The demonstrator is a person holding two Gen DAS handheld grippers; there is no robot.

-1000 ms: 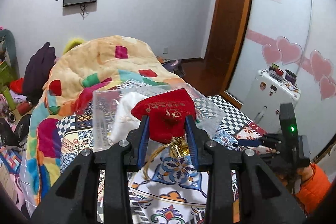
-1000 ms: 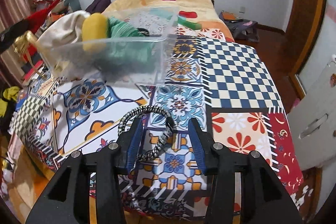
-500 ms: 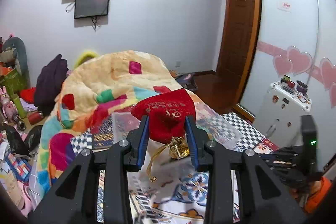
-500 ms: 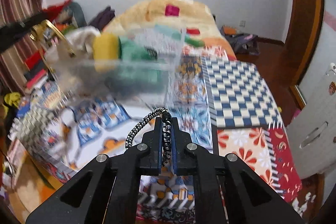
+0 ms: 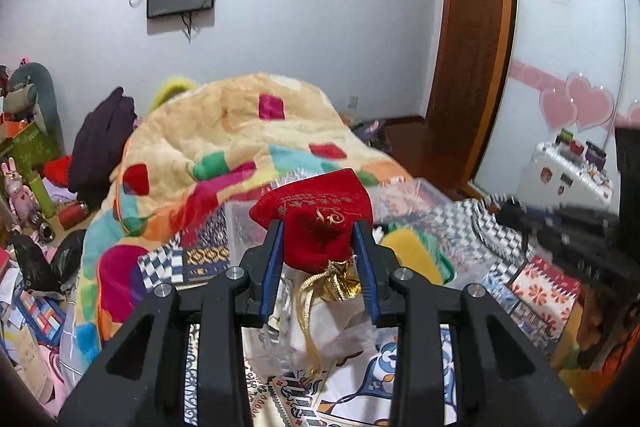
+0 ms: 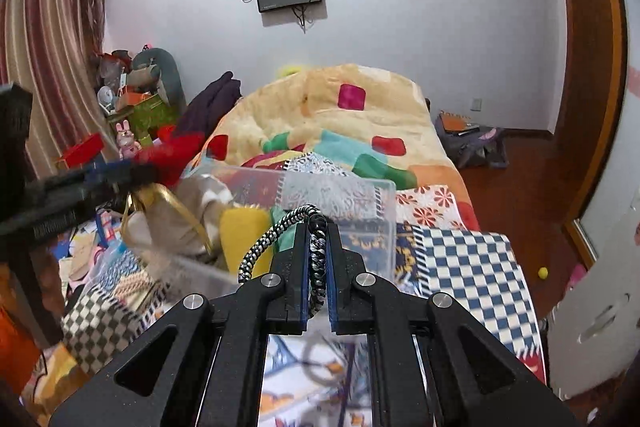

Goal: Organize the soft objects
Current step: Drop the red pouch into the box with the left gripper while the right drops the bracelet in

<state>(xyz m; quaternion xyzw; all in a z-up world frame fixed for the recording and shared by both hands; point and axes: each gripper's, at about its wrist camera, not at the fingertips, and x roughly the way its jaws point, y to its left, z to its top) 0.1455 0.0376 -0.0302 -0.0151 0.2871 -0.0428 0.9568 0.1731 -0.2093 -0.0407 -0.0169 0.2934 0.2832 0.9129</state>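
The left gripper point(image 5: 318, 247) is holding a red drawstring pouch point(image 5: 316, 219) between its jaws, closed end pointing away and up, gold-tied neck point(image 5: 340, 277) toward the gripper, cord dangling down. It is hanging just above the clear plastic bin point(image 6: 340, 193) on the patterned bedspread point(image 6: 472, 267). The right gripper point(image 6: 318, 259) is pinching a black-and-white braided cord loop point(image 6: 276, 231) with its jaws nearly together; the loop is running along the fingers and arching left over the bin's near side.

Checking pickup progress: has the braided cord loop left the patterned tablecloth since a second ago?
Yes. The braided cord loop, pinched in the right gripper, has risen off the tablecloth toward the clear plastic bin.
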